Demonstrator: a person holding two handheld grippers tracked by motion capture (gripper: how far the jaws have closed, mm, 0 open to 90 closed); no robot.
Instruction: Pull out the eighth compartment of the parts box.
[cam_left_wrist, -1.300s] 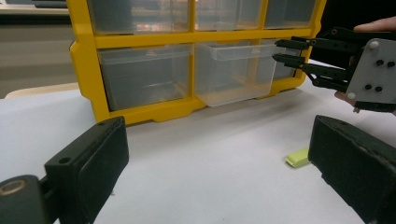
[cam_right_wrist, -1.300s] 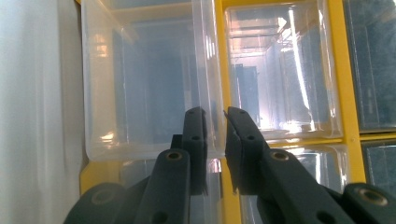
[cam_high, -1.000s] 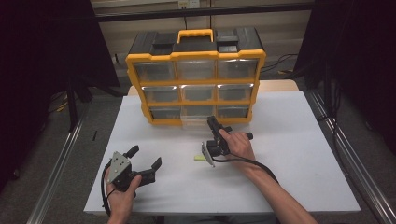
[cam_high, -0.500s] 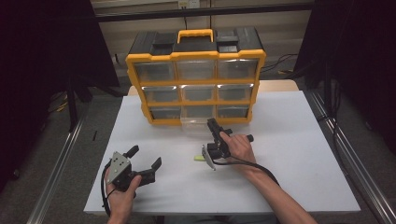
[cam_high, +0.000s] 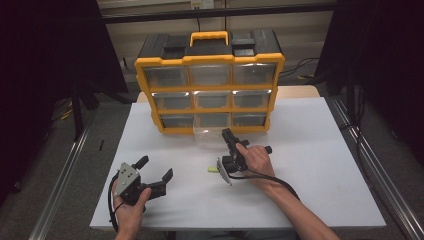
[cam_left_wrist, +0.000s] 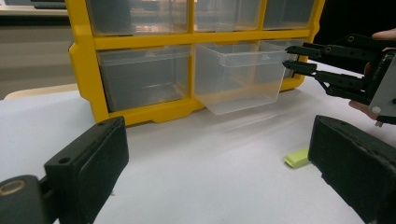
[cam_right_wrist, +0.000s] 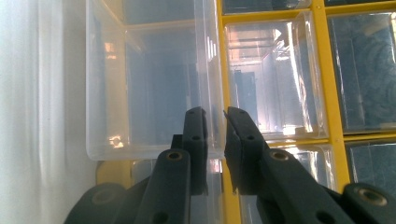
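Note:
A yellow organizer with clear drawers stands at the back of the white table. Its bottom middle drawer is pulled out over the table. My right gripper, turned on its side, is at the drawer's front right corner. In the right gripper view its jaws are nearly together, with the rim of the drawer between them. My left gripper rests open at the front left, holding nothing. A small green piece lies on the table beside my right hand.
The left gripper view shows the pulled-out drawer, the green piece and the right gripper beyond my own wide jaws. Bare table lies to the right of the organizer. Metal rails run along both table sides.
My right gripper has shifted slightly left at the drawer's corner. The left gripper has stayed where it was.

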